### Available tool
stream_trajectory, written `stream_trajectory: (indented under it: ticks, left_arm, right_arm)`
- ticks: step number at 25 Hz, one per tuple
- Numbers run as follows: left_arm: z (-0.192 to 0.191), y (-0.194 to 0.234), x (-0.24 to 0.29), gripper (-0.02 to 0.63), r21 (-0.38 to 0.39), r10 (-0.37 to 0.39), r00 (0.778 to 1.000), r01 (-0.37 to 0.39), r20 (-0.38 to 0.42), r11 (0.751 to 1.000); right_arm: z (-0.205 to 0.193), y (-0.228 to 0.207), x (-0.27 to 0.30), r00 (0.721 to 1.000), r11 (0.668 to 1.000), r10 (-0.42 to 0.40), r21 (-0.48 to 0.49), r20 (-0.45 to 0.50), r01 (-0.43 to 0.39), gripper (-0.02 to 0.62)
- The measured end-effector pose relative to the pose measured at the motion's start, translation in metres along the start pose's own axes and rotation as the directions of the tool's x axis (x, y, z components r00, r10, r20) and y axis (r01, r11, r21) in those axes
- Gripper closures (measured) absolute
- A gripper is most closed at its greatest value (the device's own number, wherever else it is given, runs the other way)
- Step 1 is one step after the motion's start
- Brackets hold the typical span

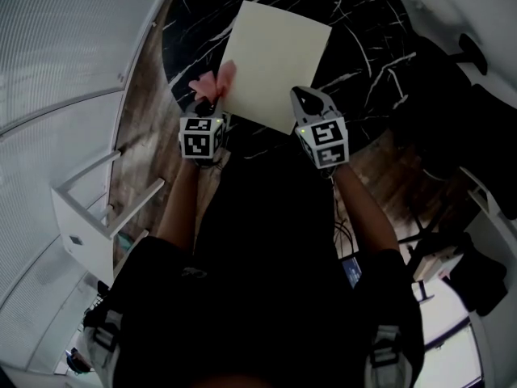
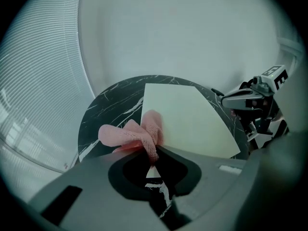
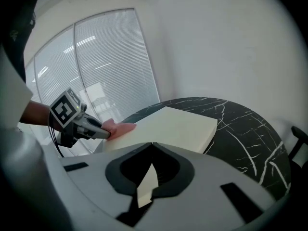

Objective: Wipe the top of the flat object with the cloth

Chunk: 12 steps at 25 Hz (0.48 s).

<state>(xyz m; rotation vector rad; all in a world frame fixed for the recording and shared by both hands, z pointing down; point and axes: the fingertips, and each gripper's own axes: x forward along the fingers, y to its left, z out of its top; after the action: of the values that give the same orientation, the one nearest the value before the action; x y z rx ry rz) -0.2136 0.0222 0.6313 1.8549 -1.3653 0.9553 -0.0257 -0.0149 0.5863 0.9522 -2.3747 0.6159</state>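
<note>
My left gripper [image 1: 209, 103] pinches the cloth [image 1: 212, 83] at the board's [image 1: 275, 59] 8 o'clock corner. My right gripper [image 1: 305, 97], closed and empty, sits at its 5 o'clock edge. Wiping looks barely begun; nearly the whole top is left.

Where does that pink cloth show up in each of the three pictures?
Head view: pink cloth upper left of centre, at the cream board's left edge.
Left gripper view: low centre, at the board's left edge.
Right gripper view: left of middle, at the board's corner.
Shared landmark: the cream board on the black marble table.
</note>
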Motion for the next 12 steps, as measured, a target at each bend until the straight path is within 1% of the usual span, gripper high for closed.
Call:
stream_trajectory:
  ticks: [5, 9, 12]
  left_arm:
    - [0.000, -0.011, -0.001, 0.586, 0.027, 0.005, 1.000, -0.005, 0.000, 1.000]
    - [0.000, -0.021, 0.000, 0.586, 0.037, -0.012, 1.000, 0.012, 0.000, 0.999]
    - [0.001, -0.029, 0.003, 0.586, 0.050, -0.030, 1.000, 0.030, -0.005, 0.998]
  right_arm:
    - [-0.012, -0.005, 0.005, 1.000, 1.000, -0.003, 0.002, -0.010, 0.003, 0.600]
    - [-0.022, -0.004, 0.008, 0.999, 1.000, 0.006, 0.018, -0.035, -0.005, 0.600]
    - [-0.023, -0.004, 0.009, 0.999, 1.000, 0.010, 0.029, -0.034, -0.010, 0.600]
